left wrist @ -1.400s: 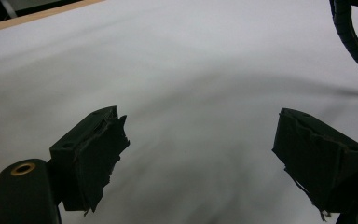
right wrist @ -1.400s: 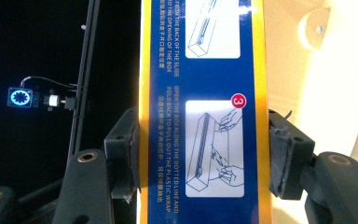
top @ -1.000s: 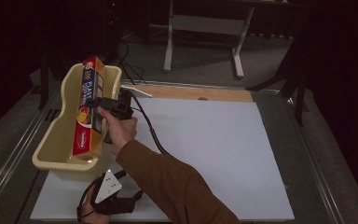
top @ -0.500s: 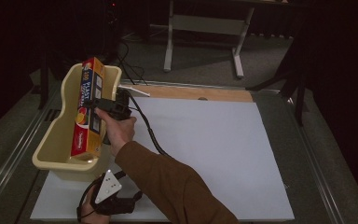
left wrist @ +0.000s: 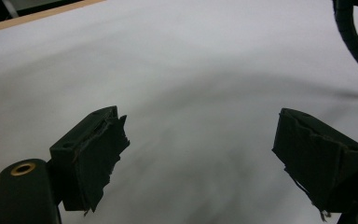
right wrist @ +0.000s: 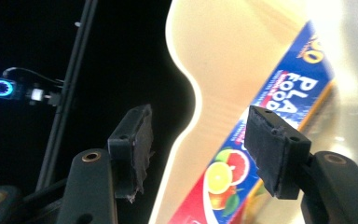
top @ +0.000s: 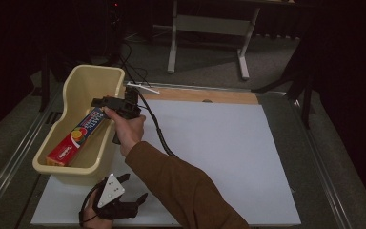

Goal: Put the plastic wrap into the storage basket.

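- Yellow tub (top: 91,81): landmark; placing step judged done.
- Food-wrap box (top: 76,136): slanted inside tub, upper end near its right wall.
- Right gripper (right wrist: 198,149): over tub; jaws apart, just been closing, nothing between; next, lift clear of tub.
- Left gripper (top: 134,189): beside tub's near wall; jaws wide apart, empty.

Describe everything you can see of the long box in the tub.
The box is long and narrow, apparently cardboard, printed in blue, red and orange with fruit pictures and white lettering. It looks closed and undamaged. It lies slanted inside the cream tub, its far end raised beside the right gripper. Whether the jaws touch it is unclear.
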A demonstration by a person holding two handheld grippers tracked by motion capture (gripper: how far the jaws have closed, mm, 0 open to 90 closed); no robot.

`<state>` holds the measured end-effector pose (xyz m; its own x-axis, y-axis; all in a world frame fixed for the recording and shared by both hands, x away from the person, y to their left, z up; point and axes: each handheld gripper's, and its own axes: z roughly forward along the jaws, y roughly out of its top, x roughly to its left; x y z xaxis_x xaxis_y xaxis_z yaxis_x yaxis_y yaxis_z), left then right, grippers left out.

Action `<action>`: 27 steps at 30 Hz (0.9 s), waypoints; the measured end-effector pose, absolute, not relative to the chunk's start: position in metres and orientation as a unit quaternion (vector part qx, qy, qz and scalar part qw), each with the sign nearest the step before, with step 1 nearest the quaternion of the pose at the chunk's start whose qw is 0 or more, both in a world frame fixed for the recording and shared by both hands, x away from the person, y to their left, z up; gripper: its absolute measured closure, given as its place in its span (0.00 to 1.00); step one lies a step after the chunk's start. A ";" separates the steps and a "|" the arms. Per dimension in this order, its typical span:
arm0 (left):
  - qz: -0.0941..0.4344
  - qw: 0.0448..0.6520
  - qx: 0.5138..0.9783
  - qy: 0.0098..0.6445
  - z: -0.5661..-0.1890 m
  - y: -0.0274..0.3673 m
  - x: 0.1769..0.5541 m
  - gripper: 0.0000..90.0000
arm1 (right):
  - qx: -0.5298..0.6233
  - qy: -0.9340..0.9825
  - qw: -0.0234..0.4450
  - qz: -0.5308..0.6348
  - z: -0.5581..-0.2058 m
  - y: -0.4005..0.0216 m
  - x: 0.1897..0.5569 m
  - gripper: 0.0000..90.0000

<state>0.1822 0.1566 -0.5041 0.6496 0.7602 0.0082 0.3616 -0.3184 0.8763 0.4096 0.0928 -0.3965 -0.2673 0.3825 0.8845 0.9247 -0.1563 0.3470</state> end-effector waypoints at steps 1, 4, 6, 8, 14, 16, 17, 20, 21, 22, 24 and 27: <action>0.217 0.461 0.782 0.359 -0.504 0.157 0.182 0.17 | -0.548 -0.598 0.256 -0.526 -0.397 0.091 0.410 0.46; 0.218 0.460 0.782 0.358 -0.504 0.157 0.182 0.17 | -0.550 -0.598 0.255 -0.524 -0.397 0.087 0.411 0.46; 0.219 0.460 0.782 0.360 -0.504 0.158 0.182 0.17 | -0.548 -0.604 0.247 -0.523 -0.396 0.082 0.411 0.46; 0.219 0.459 0.782 0.360 -0.504 0.158 0.182 0.17 | -0.545 -0.612 0.242 -0.519 -0.396 0.079 0.411 0.46; 0.221 0.459 0.782 0.359 -0.504 0.157 0.182 0.17 | -0.533 -0.643 0.202 -0.512 -0.394 0.061 0.413 0.44; 0.221 0.459 0.782 0.360 -0.504 0.157 0.183 0.17 | -0.527 -0.654 0.187 -0.510 -0.395 0.054 0.414 0.44; 0.221 0.459 0.781 0.360 -0.504 0.157 0.183 0.17 | -0.525 -0.660 0.180 -0.507 -0.396 0.050 0.415 0.43; 0.221 0.459 0.781 0.361 -0.504 0.157 0.183 0.17 | -0.522 -0.668 0.169 -0.502 -0.397 0.042 0.416 0.42; 0.221 0.459 0.781 0.362 -0.504 0.157 0.184 0.17 | -0.521 -0.672 0.162 -0.501 -0.397 0.038 0.417 0.42; 0.221 0.460 0.780 0.362 -0.504 0.157 0.184 0.17 | -0.516 -0.679 0.158 -0.498 -0.397 0.029 0.417 0.43; 0.221 0.459 0.781 0.361 -0.504 0.156 0.184 0.17 | -0.508 -0.691 0.142 -0.495 -0.397 0.021 0.416 0.43; 0.222 0.458 0.782 0.360 -0.504 0.156 0.185 0.17 | -0.494 -0.709 0.121 -0.489 -0.396 0.009 0.414 0.43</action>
